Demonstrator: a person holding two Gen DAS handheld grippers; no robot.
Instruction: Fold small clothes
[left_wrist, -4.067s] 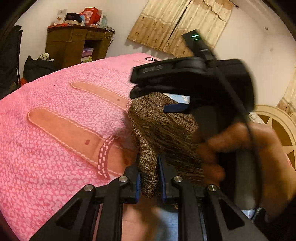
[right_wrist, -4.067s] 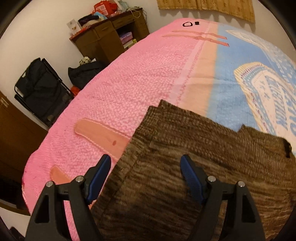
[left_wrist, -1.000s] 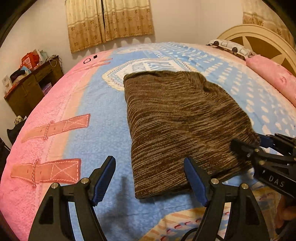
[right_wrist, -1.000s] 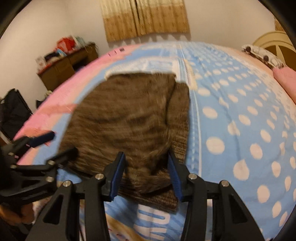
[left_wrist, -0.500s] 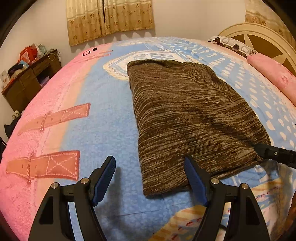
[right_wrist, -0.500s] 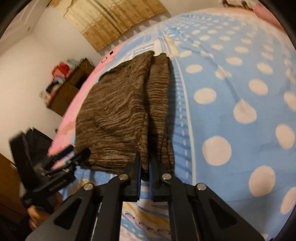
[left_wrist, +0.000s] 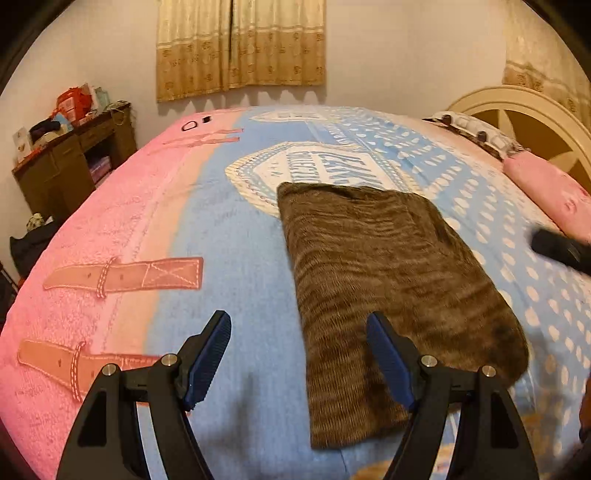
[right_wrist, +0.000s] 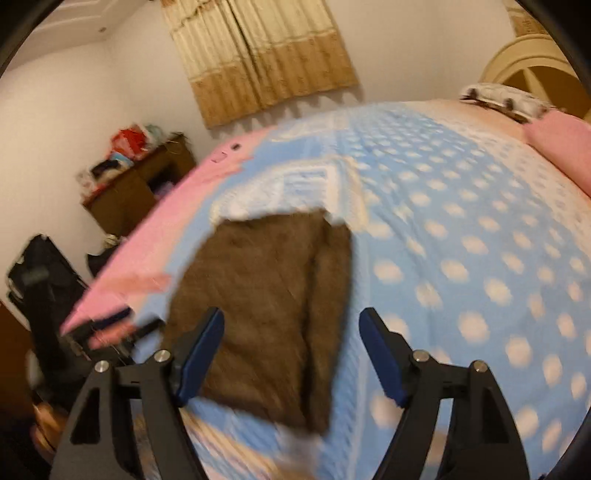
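One brown knitted garment (left_wrist: 388, 280), folded into a long rectangle, is seen lying flat on the bed, on the blue part of the printed blanket (left_wrist: 240, 266). A second layer is visible along its right edge in the right wrist view (right_wrist: 273, 295), which is blurred. One garment only is counted.

Left gripper (left_wrist: 299, 358): fingers (left_wrist: 207, 354) are spread wide and nothing is gripped. It is held above the near end of the garment; the right-hand finger overlaps the cloth in the picture, but contact cannot be judged.

Right gripper (right_wrist: 291, 350): jaws have just been opened wide. Nothing is held between the blue-padded fingers (right_wrist: 380, 354). The garment is seen below and beyond them, apart from the pads. A dark tip of this gripper is noted at the right edge of the left wrist view (left_wrist: 561, 251), above the dotted area.

Surroundings: one pink band with brown strap prints (left_wrist: 122, 277) along the blanket's left side; one pink pillow (left_wrist: 550, 195) at the head; one cream arched headboard (left_wrist: 524, 114); one pair of tan curtains (left_wrist: 240, 44) on the far wall; one dark wooden desk (left_wrist: 70, 162), cluttered, in the left corner.
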